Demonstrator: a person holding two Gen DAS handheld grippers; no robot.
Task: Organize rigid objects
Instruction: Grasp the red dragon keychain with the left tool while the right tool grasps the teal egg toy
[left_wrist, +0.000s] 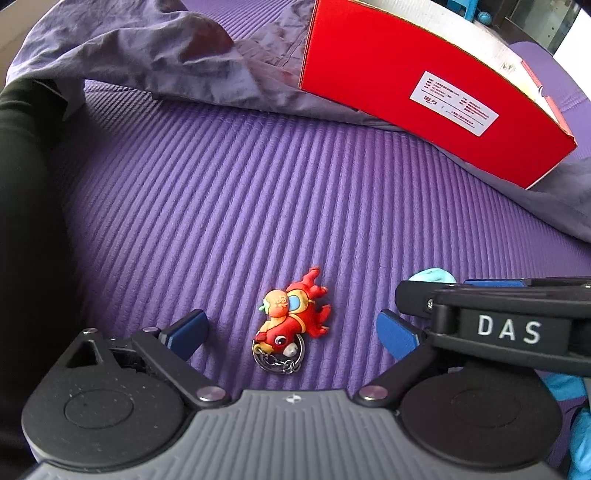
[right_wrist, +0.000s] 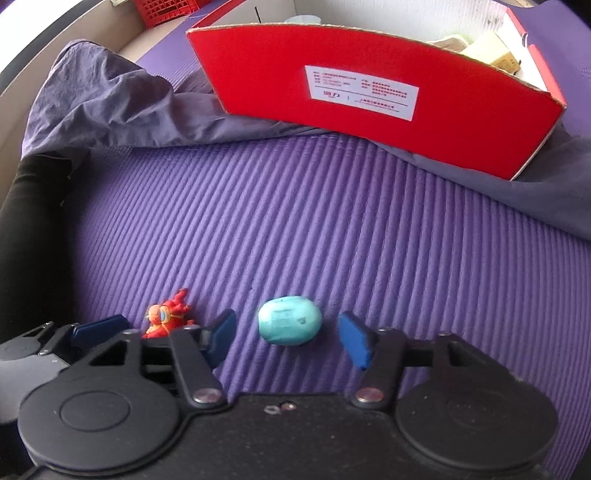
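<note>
Left gripper (left_wrist: 291, 328) spread wide around a red-and-orange rubber figure keychain (left_wrist: 291, 319) lying on the ribbed purple foam mat (left_wrist: 258, 192), pads clear of it. Right gripper (right_wrist: 286, 334) partly spread, flanking a turquoise egg-shaped toy (right_wrist: 289, 325) without touching. Open red cardboard box (right_wrist: 369, 96) well beyond, on grey cloth (right_wrist: 110, 107).

Both wrist cameras look steeply down, close over the purple mat (left_wrist: 258, 192), sharing the red box (right_wrist: 369, 96).

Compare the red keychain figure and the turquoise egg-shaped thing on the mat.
The red keychain figure is spiky, many-coloured and carries a metal ring and chain; the turquoise egg is smooth, rounded and one colour. The figure lies between the left gripper's fingers, the egg between the right gripper's. Both rest on the purple mat, untouched by the pads.
</note>
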